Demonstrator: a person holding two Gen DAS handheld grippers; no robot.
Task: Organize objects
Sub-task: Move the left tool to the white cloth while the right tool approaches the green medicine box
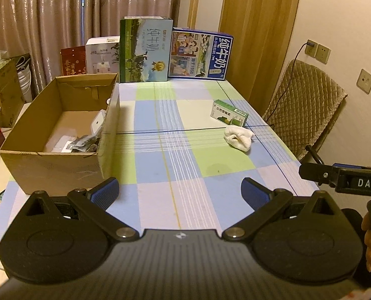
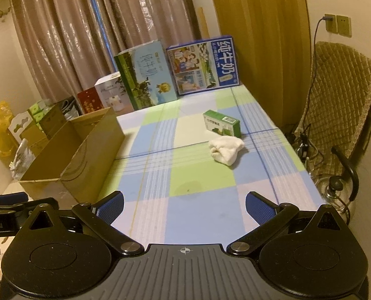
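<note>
the table (image 1: 175,135) with its checked blue, green and white cloth runs straight ahead of both sets of jaws. the cardboard box (image 1: 60,160) is the biggest thing on it, open-topped, ahead and to the left of the left gripper (image 1: 180,192), near that gripper's left finger; a few packets and a white item lie in its bottom, too jumbled to tell apart. from the right wrist view the same box (image 2: 85,150) stands ahead-left of the right gripper (image 2: 184,206). far ahead of both jaws, at the table's far end, two milk cartons stand side by side, the green one (image 1: 145,50) left of the blue one (image 1: 200,55), touching or nearly so. nearer, ahead and to the right of the left jaws, lies the small green box (image 1: 229,113), flat on the cloth. just beside it, on the side nearer the jaws, sits the crumpled white cloth (image 1: 237,137); in the right wrist view the pair (image 2: 222,123) (image 2: 225,148) lie almost straight ahead, slightly right. both grippers have their jaws spread wide apart with nothing between them, only bare tablecloth showing.
</note>
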